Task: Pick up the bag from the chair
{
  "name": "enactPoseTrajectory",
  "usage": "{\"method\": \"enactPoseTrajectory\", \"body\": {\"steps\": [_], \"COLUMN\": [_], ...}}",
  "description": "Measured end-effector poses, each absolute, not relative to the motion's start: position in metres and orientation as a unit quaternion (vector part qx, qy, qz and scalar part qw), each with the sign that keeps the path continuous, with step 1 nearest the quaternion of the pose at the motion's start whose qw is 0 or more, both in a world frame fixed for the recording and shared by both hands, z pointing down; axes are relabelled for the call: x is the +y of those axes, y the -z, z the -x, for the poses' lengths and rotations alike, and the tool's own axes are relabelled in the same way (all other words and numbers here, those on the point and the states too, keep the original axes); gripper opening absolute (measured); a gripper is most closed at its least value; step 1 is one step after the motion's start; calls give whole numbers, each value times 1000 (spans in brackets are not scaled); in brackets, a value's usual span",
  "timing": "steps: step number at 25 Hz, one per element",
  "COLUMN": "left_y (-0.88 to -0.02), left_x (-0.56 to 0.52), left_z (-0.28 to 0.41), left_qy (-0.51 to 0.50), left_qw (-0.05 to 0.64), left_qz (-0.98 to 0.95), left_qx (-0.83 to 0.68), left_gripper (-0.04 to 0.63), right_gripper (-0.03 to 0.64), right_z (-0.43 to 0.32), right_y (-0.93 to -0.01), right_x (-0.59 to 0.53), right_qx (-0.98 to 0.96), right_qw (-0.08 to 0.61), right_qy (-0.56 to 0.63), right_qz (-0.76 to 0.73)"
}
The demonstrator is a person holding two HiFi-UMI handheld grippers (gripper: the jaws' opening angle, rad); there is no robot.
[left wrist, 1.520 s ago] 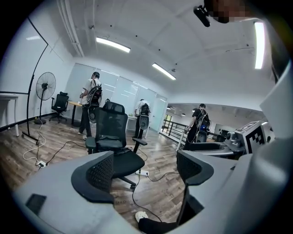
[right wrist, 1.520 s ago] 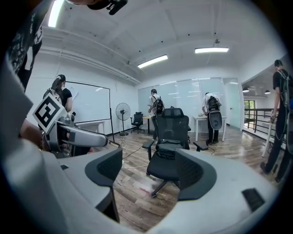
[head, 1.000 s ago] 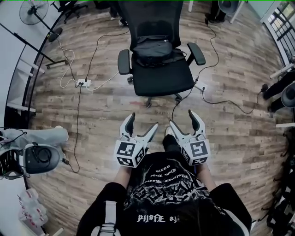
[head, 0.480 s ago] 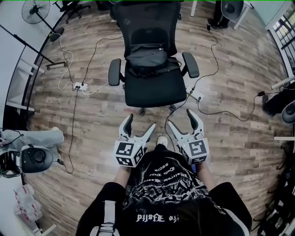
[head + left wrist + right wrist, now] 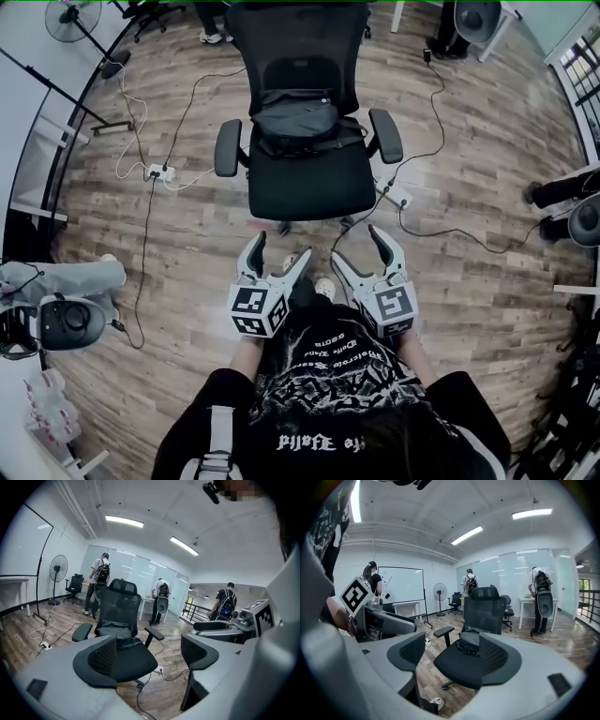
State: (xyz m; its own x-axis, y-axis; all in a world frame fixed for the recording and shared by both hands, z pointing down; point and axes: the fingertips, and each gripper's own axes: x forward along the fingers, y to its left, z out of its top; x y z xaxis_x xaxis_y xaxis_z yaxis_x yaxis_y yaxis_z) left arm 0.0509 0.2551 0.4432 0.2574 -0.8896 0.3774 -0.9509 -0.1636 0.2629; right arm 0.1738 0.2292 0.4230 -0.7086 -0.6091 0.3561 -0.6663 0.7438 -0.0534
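**Stage: approach.** The person is closing on the chair. Over the last second it has been drawing nearer in the head view, and its seat front is now lying just ahead of both tools.

**Task item.** The bag, dark and slumped, is resting at the back of the seat against the backrest, between the two armrests. Nothing is touching it.

**Left tool**. Its jaws are standing apart with nothing between them. Its own view is showing only the chair and the floor through the gap.

**Right tool**. It is likewise being held wide and empty. The bag is showing beyond its jaws, well apart from them.

**Assessment.** The pickup itself is not yet starting. The walk-up appears to be nearing its end, with the reach over the seat and the closing of a tool on the bag both remaining.

**Risk.** The bag is sitting deep on the seat, so either tool will probably be reaching past the seat front. A push against the chair could shift it away.
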Motion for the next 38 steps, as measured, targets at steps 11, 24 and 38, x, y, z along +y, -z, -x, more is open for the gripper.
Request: {"method": "enactPoseTrajectory", "body": {"steps": [11, 24, 38], "left_y": [-468, -481, -489], "left_x": [194, 21, -102], "left_z": [-41, 26, 91], "left_qy": [-72, -77, -98], "left_qw": [244, 247, 250], "left_qz": [-771, -782, -796], "left_qx": [-584, -568, -542], "left_gripper": [437, 437, 437], "right_gripper": [357, 357, 357], "right_z": [-166, -100, -47], "right_y": [-433, -442, -457], "right_x": [179, 19, -82], "right_qx": [-909, -903, -885], "right_qw": [168, 183, 206], "right_qy": [-102, -111, -146], "right_qz": [-366, -372, -391]}}
